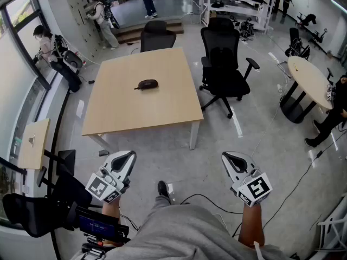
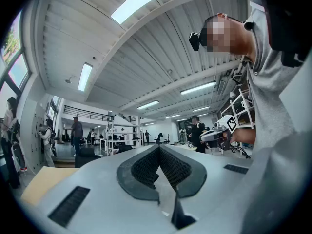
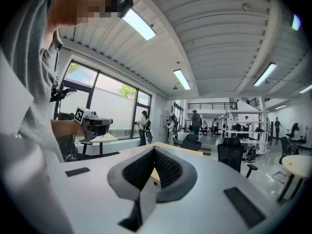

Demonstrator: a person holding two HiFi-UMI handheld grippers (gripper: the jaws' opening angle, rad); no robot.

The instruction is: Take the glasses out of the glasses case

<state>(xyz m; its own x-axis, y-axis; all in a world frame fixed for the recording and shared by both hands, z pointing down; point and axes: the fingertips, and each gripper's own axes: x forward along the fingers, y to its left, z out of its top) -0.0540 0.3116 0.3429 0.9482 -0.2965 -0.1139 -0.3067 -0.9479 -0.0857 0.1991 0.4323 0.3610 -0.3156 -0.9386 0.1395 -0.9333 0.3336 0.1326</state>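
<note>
1. The dark case (image 1: 147, 84) lies near the middle of the pale wooden surface (image 1: 162, 112); it is too small to tell whether its lid is shut
2. A far chair (image 1: 157, 37) stands at the back edge of the surface, and a side chair (image 1: 225, 64) stands just beside its right edge
3. The left tongs (image 1: 128, 157) are held low over the grey floor (image 1: 217, 140), close to the person's body and well apart from the surface; the left gripper view shows the two sides closed tip to tip, gripping nothing
4. The right tongs (image 1: 230, 157) are held level with them on the other side, also well short of the surface, closed together and empty
5. Both tongs point toward the surface
</note>
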